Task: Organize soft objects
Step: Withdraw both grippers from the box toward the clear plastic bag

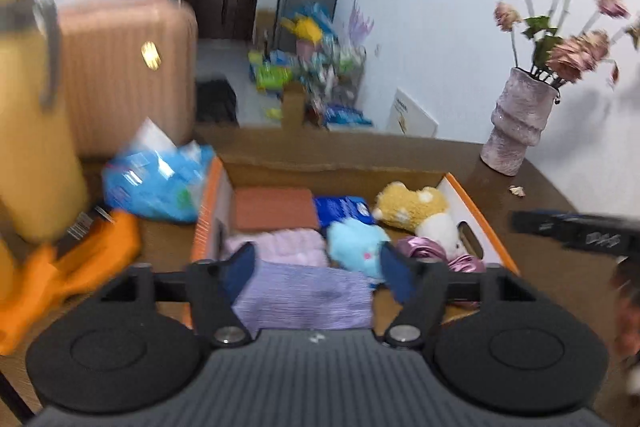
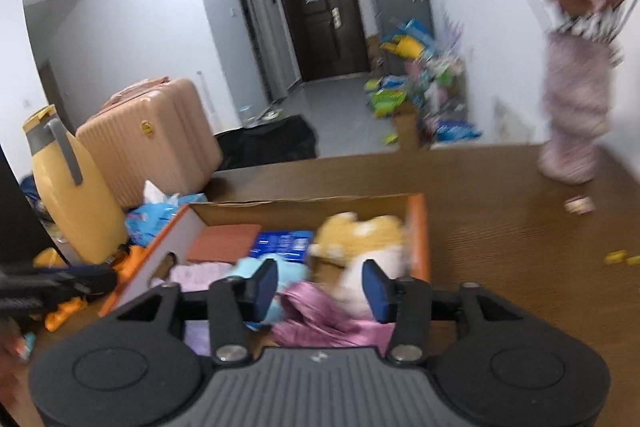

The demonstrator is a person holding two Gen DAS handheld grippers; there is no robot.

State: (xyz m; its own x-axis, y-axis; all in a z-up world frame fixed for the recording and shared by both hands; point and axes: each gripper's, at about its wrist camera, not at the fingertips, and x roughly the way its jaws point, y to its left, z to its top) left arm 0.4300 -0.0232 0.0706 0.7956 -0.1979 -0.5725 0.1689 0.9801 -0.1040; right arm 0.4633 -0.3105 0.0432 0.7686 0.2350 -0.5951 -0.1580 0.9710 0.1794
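An orange-edged cardboard box on the brown table holds soft things: a lilac pleated cloth, a pink fluffy towel, a light blue plush, a yellow and white plush dog, a shiny purple cloth, a brick-red pad and a blue packet. My left gripper is open above the lilac cloth, holding nothing. My right gripper is open above the purple cloth and the plush dog, holding nothing. The box also shows in the right wrist view.
A yellow jug, a pink suitcase, a blue plastic pack and an orange cloth lie left of the box. A vase of flowers stands at the right back. The right gripper's tip shows at the right.
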